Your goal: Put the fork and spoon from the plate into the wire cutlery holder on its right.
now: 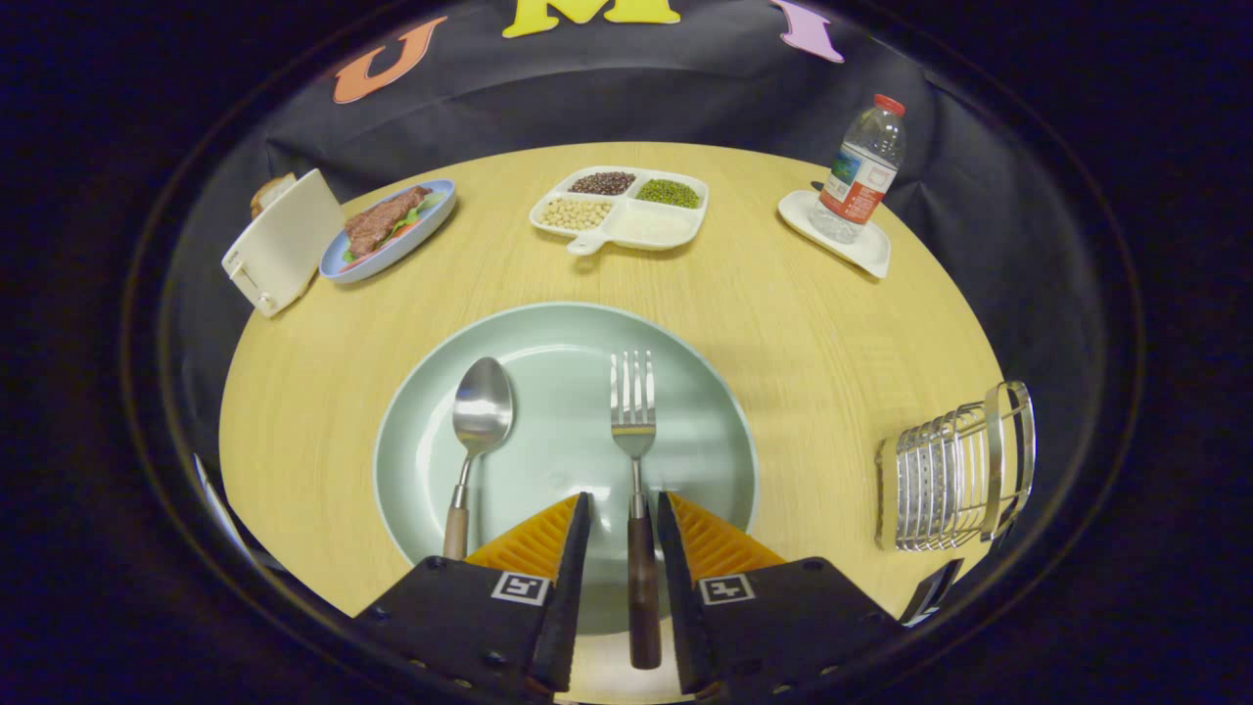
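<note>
On the round pale-green plate [685, 392], gripper [624, 509] fingers stand apart, flanking the wood-handled steel fork [634, 460].

The gripper-mounted fisheye camera is looking forward and steeply down along the gripper [624, 514], sitting close above the pale green round plate [705, 411]. It is facing across the round wooden table [783, 294] toward the black cloth wall; edge detail is probably distorted.
</note>
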The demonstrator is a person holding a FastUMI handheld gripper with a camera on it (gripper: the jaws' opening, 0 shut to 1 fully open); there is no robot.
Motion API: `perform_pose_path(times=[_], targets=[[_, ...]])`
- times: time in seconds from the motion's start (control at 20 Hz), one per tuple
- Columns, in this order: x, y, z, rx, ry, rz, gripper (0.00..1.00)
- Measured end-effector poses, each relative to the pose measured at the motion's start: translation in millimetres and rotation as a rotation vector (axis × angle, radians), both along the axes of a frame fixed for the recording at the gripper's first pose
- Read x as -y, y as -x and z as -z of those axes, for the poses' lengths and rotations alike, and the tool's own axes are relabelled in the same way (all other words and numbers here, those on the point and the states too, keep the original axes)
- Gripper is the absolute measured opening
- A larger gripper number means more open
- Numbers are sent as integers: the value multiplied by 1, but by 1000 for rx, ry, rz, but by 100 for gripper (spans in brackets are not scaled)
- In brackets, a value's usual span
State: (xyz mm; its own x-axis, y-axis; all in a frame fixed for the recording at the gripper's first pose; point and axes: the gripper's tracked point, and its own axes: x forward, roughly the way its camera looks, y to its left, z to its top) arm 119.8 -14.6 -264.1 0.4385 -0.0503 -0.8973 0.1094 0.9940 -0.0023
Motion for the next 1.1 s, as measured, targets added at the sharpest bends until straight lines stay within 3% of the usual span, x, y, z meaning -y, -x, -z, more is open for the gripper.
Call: perform_pose_path(times=[0.05,0.2,0.3,0.8,1.1], targets=[[0,2,3,-19,-10,11,38],[-5,1,5,-51,-56,30,11],[3,2,0,-49,-7,21,2],[14,23,-70,57,-9,-65,1],[58,54,-107,96,-20,-37,1]])
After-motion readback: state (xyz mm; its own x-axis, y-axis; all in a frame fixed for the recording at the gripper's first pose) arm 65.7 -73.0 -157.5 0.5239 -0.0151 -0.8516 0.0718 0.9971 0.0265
